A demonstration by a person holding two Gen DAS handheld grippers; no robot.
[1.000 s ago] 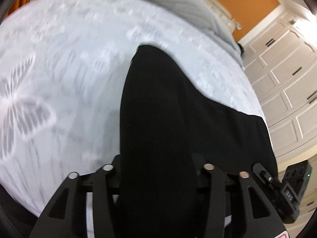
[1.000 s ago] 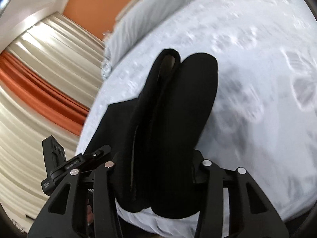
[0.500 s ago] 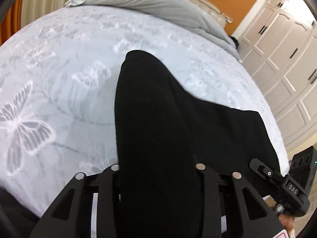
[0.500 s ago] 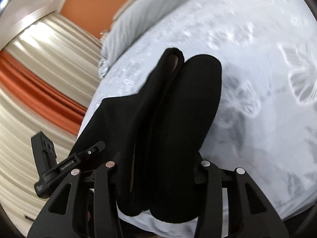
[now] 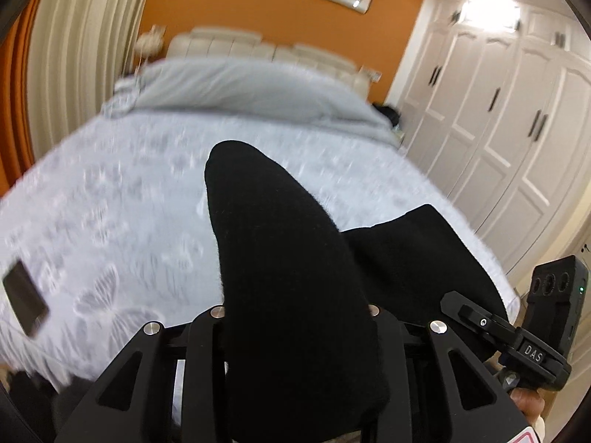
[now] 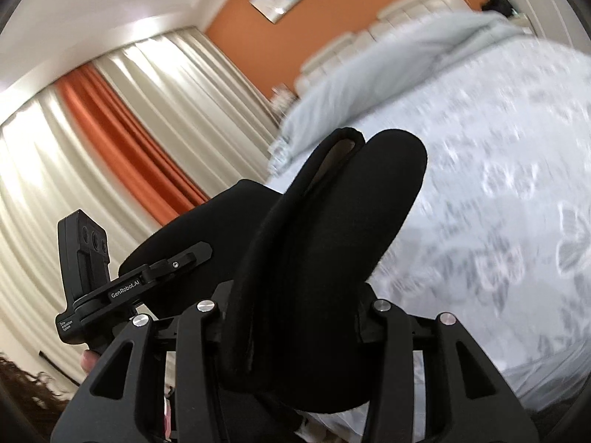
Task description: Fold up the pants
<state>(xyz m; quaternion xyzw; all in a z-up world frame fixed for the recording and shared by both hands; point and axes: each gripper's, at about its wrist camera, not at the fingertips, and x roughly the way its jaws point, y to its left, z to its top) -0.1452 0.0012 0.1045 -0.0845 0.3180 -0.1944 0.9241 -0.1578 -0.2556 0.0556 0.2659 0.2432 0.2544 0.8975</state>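
Observation:
Black pants point(image 5: 295, 277) are held up between both grippers above a bed with a white butterfly-print cover point(image 5: 122, 199). My left gripper point(image 5: 295, 317) is shut on a thick fold of the pants; the cloth hides its fingertips. My right gripper point(image 6: 295, 306) is shut on the other end of the pants point(image 6: 325, 240), where the waistband edge shows. The fabric spans between them, lifted off the bed. The right gripper shows at the right of the left wrist view point(image 5: 509, 332), and the left gripper at the left of the right wrist view point(image 6: 122, 288).
A dark phone point(image 5: 24, 304) lies on the bed at the left. A grey duvet point(image 5: 251, 88) and cream headboard are at the far end. White wardrobe doors point(image 5: 517, 129) stand to the right, and cream and orange curtains point(image 6: 110, 129) to the left.
Both grippers have lifted and tilted up with the pants; the views now show the headboard, wall and curtains. The pants have come up off the bed.

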